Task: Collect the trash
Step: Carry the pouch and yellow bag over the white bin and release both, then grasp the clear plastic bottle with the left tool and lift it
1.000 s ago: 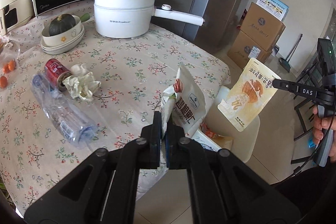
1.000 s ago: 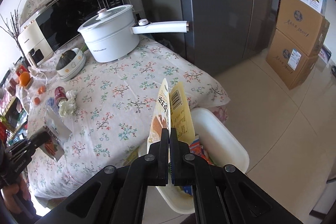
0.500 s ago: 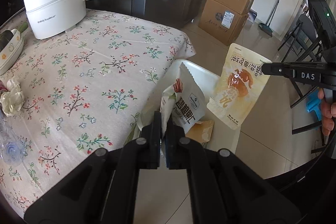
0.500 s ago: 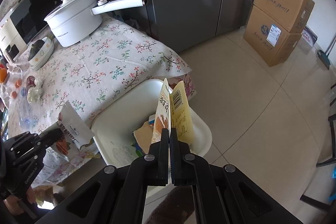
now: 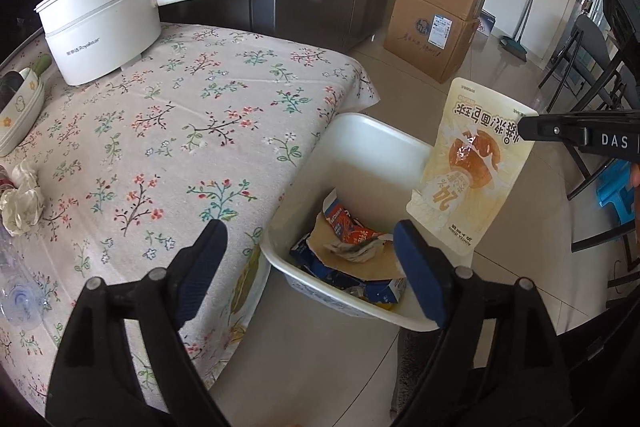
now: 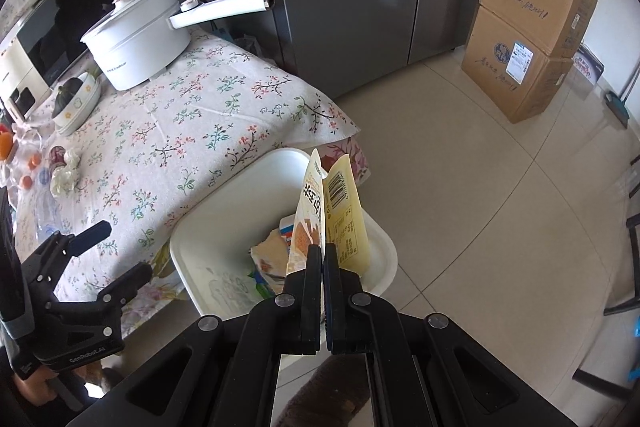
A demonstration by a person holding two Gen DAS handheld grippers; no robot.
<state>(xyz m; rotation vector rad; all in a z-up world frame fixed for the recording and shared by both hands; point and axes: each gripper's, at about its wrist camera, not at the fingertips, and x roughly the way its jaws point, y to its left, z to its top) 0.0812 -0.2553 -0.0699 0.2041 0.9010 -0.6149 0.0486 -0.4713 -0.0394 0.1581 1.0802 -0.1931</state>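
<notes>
From the left wrist, our left gripper [image 5: 308, 251] gapes wide and empty over the white bin [image 5: 376, 131].

From the right wrist, our right gripper [image 6: 322, 259] pinches 1 yellow snack pouch [image 6: 340, 215] above the bin; releasing it seems next.

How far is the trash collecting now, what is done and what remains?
Done: several wrappers lie in the white bin, and the left gripper is open and empty above it. In hand: the right gripper holds the yellow snack bag over the bin. Left: crumpled tissue, plastic bottle, and red can on the table.
</notes>
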